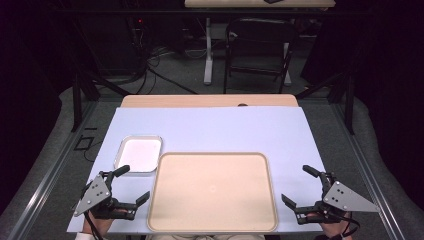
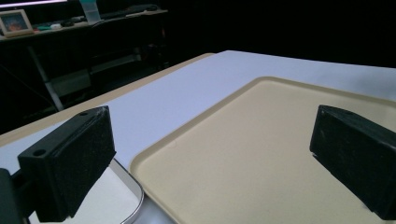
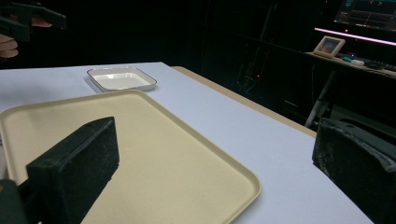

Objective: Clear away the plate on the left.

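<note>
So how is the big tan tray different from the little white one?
The tan tray is far bigger than the white tray. The tan tray lies in the middle near the person; the white tray lies at its far left corner, close beside it. The tan tray is beige all over; the white tray has a shiny metal-looking rim. Both are flat, round-cornered and hold nothing.

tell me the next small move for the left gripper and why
Probably ease the left gripper forward over the small white dish. Its jaws stand open and hold nothing, and that dish lies just ahead of it, beside the beige tray.
</note>
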`<state>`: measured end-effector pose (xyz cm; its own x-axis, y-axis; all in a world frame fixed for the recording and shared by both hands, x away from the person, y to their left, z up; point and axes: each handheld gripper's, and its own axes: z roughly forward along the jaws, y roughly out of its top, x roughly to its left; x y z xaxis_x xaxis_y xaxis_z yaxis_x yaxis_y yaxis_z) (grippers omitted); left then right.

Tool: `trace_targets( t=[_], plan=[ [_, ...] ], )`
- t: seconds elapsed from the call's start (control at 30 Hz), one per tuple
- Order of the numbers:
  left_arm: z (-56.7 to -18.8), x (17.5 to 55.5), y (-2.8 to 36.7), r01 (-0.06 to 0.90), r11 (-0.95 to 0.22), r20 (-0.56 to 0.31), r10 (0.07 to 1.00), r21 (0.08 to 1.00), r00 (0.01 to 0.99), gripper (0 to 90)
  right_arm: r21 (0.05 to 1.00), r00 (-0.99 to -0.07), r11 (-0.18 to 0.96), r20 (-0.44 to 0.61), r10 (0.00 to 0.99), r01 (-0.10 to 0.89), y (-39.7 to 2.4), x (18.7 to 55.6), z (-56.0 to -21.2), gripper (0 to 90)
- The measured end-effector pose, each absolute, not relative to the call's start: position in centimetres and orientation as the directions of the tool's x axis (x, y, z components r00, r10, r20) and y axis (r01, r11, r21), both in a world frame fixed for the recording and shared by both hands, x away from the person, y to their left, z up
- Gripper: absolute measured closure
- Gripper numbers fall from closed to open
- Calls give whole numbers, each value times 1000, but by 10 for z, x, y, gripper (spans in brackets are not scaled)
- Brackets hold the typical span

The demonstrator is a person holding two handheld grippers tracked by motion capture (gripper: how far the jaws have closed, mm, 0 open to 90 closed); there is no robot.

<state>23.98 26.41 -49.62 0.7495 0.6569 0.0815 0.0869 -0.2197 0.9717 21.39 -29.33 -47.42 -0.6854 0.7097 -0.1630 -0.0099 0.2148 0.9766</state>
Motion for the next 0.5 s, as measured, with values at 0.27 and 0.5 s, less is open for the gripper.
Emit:
trace_targets(
  t=[0.27, 0.5],
  plan=[
    [-496, 240, 264, 106, -228, 69, 647, 968, 760, 0, 975, -687, 220, -165, 707, -7, -294, 214, -474, 4],
    [-496, 242, 267, 119, -211, 48, 650, 970, 759, 0, 975, -689, 224, -169, 705, -9, -293, 214, -474, 7]
  ],
)
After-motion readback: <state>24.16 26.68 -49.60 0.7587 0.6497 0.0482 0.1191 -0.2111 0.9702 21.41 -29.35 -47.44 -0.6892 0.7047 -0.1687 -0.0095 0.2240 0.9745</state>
